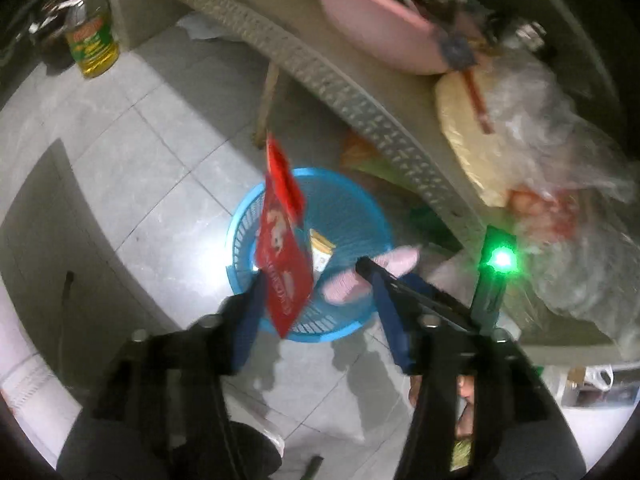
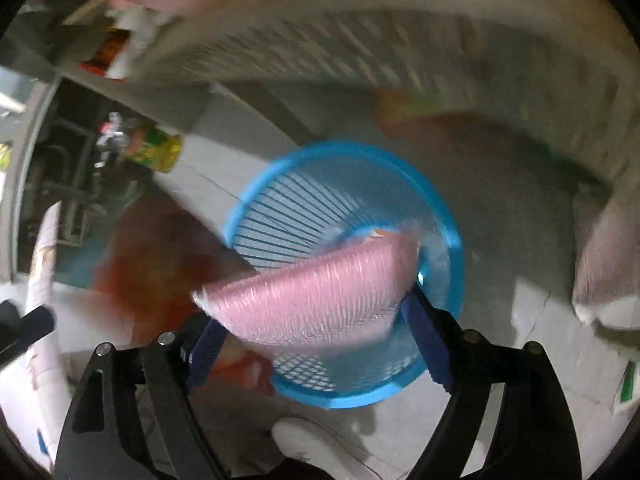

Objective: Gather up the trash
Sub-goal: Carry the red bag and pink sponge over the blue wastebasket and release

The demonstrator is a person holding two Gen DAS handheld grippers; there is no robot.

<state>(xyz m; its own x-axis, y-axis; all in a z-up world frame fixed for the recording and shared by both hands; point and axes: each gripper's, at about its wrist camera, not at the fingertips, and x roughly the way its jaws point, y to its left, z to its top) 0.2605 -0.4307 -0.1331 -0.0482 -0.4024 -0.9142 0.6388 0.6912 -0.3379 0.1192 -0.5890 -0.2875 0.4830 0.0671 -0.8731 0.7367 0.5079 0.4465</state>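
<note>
Hanging upright, long axis vertical, red wrapper [image 1: 283, 240] touches left gripper [image 1: 316, 280] finger, jaws wide, above blue basket [image 1: 352, 320]. Right gripper [image 2: 316, 320] jaws wide w/ pink pouch [image 2: 312, 296] between, crosswise over rim.

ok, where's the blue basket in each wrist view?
Left wrist: blue basket sits centre frame on the floor, partly behind the red packet by the left tongs.
Right wrist: centre-right, under the pink foam net between the right tongs.
Shared landmark: the oil bottle.
</note>
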